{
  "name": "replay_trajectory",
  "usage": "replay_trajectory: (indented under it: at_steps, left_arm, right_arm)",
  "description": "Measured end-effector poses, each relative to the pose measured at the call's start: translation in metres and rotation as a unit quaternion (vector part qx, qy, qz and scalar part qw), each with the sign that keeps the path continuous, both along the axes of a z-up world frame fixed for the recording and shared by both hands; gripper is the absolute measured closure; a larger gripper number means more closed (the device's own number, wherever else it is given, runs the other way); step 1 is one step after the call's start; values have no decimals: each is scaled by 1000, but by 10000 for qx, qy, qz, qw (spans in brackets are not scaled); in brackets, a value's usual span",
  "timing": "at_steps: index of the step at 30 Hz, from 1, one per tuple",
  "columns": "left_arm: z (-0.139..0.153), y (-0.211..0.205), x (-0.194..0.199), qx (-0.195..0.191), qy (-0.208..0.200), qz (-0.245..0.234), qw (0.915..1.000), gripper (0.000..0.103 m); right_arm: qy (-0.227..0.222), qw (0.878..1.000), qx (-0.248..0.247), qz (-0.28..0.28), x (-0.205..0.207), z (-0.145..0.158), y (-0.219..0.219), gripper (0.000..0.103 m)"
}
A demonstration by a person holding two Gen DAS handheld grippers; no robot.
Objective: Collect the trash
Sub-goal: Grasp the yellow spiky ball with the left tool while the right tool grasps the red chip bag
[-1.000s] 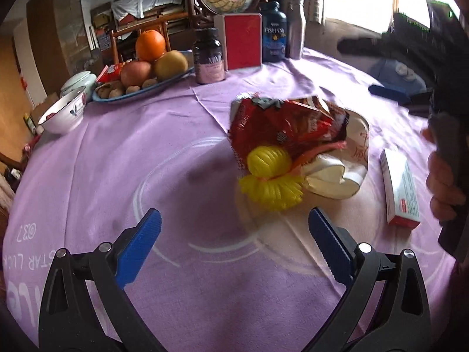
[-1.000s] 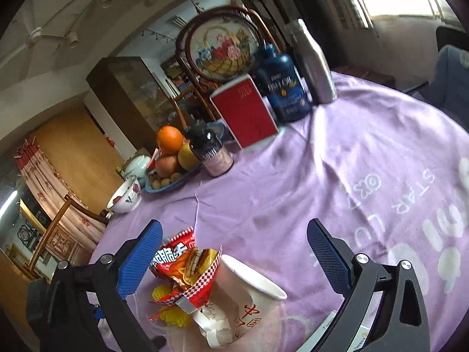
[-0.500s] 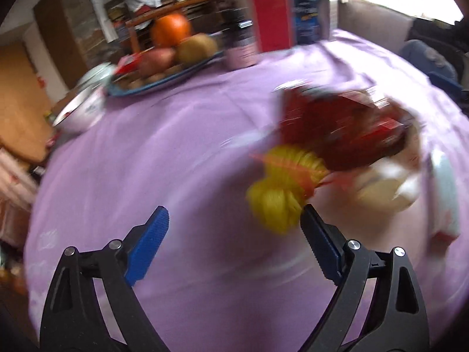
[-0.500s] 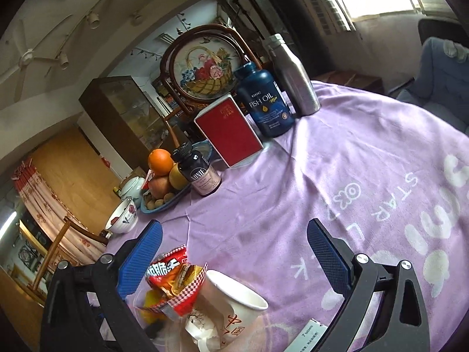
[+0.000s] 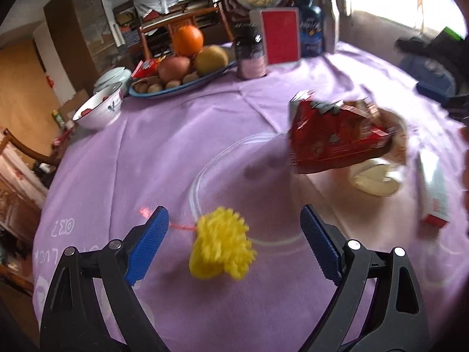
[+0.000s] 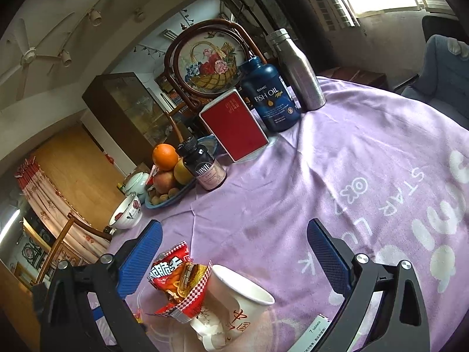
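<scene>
A yellow frilly wrapper (image 5: 221,243) lies on the purple tablecloth (image 5: 164,152), between the open fingers of my left gripper (image 5: 234,234), which holds nothing. A red snack bag (image 5: 334,135) lies to the right on a crushed white paper cup (image 5: 378,176). In the right wrist view the snack bag (image 6: 176,278) and the paper cup (image 6: 234,302) sit low between the open, empty fingers of my right gripper (image 6: 234,249).
A fruit plate (image 5: 181,85), a white bowl (image 5: 99,108), a dark pill jar (image 5: 250,55), a red box (image 5: 280,39) and a fish oil bottle (image 6: 269,94) stand at the back. A small medicine carton (image 5: 433,190) lies right. A steel bottle (image 6: 296,70) stands beside them.
The yellow wrapper has come away from the bag and cup and now sits close between my left fingers. The left view swung and dropped lower. The right gripper tilted slightly.
</scene>
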State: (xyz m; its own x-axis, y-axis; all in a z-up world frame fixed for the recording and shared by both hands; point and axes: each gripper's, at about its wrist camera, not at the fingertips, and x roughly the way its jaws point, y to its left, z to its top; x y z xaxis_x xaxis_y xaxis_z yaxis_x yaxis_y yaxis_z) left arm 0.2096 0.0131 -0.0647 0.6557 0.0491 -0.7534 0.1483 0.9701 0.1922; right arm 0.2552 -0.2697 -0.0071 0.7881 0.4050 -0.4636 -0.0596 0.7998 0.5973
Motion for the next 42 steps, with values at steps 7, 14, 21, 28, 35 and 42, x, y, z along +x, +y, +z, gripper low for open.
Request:
replay_trajectory:
  at_steps: [7, 14, 21, 28, 35, 42]
  left_arm:
    - [-21, 19, 13, -311, 340, 237, 9987, 38]
    - [-13, 32, 13, -890, 365, 202, 9952, 68]
    - [2, 31, 4, -1151, 198, 17, 9932, 69]
    - [-1, 17, -2, -1084, 334, -264, 9932, 69]
    - [-2, 16, -2, -968, 267, -204, 9947, 69]
    - [-4, 17, 0, -958, 338, -147, 9947, 69]
  right_arm:
    - [-92, 9998, -84, 158, -1, 4, 6, 6]
    - [-40, 9988, -322, 369, 1, 5, 18, 6]
    - [846, 9953, -352, 324, 14, -22, 14, 6]
    - [1263, 9892, 344, 660, 12, -42, 7, 25]
    - [1608, 9816, 254, 1001, 11, -55, 25, 36]
    - [1592, 9818, 227, 1008, 11, -55, 28, 37]
